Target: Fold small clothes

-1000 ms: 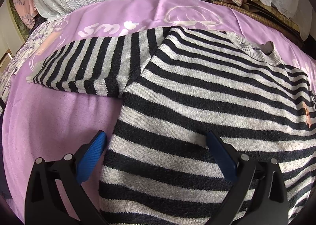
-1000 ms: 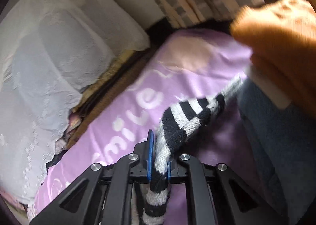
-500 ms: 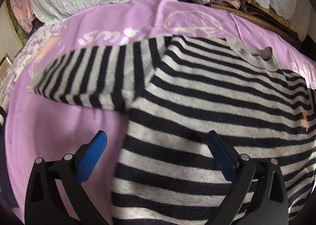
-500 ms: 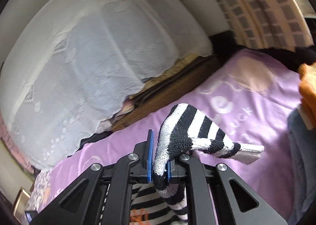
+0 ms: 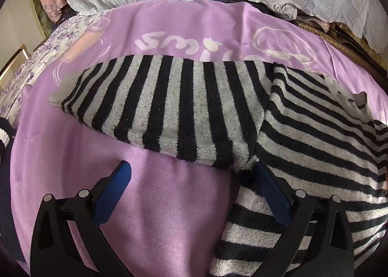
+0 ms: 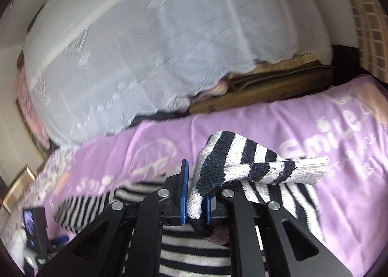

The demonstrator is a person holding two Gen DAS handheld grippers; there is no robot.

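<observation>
The striped sweater [image 5: 303,136] is lying spread across the purple blanket [image 5: 157,204], one sleeve reaching toward its left edge. The right gripper [image 6: 195,200] is pinching the other sleeve [image 6: 242,163], lifting it above the sweater's body. The left gripper [image 5: 191,184] is hovering with jaws wide apart, empty, by the sweater's side edge.

Right gripper [image 6: 195,194] pinches the striped sleeve [image 6: 242,163], blue pads tight on the knit, cuff [image 6: 312,170] flopping out to the right above the purple sheet [image 6: 327,136]. The sweater [image 6: 194,257] lies below. A white lace cover [image 6: 157,46] blurs behind.
</observation>
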